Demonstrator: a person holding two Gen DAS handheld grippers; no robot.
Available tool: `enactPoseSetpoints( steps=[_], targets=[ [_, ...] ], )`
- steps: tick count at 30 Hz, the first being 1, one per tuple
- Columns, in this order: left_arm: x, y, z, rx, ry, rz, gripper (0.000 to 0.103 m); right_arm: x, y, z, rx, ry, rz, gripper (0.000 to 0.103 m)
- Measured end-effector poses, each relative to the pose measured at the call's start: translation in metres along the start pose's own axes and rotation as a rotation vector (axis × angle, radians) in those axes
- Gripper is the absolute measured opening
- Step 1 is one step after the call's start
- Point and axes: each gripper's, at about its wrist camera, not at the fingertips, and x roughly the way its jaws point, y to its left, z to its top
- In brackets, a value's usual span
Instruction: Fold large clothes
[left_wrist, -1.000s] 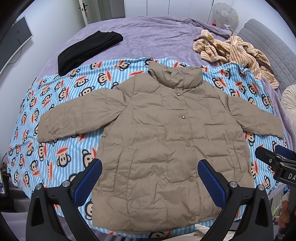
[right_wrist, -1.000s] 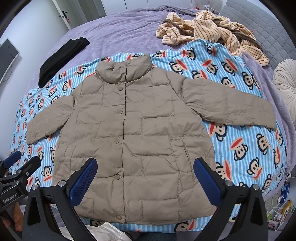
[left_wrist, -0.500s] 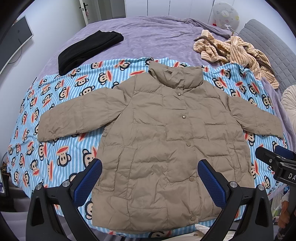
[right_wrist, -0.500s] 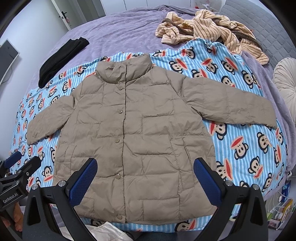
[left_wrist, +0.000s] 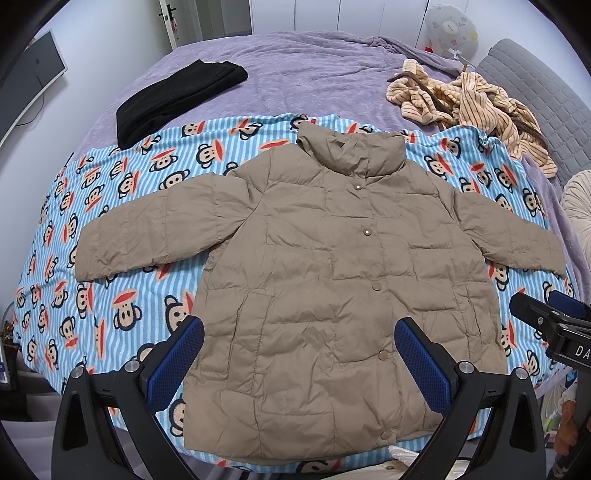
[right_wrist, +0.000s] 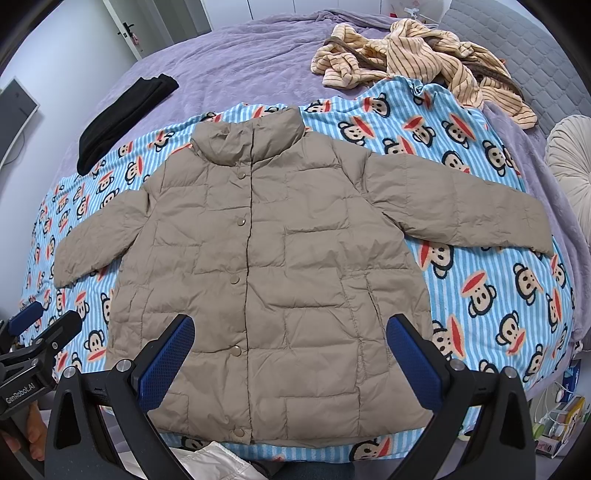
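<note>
A tan quilted puffer jacket lies flat and buttoned on a blue striped monkey-print blanket, collar far, both sleeves spread out to the sides. My left gripper hovers open above the jacket's lower hem, nothing between its blue pads. My right gripper is likewise open over the hem, holding nothing. The right gripper's tip shows at the right edge of the left wrist view, and the left gripper's tip at the left edge of the right wrist view.
The blanket covers a purple bed. A folded black garment lies at the far left, a crumpled striped beige garment at the far right. A grey headboard and a round cushion are on the right.
</note>
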Motion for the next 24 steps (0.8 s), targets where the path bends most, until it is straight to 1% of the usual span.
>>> enactPoseSetpoints(
  steps=[24],
  targets=[
    [-0.0001,0.0036,-0.0003,-0.003,-0.002,-0.006,0.103,-0.0005,0.0004,-0.0015,0.0,0.002,-0.001,0.103]
  ],
)
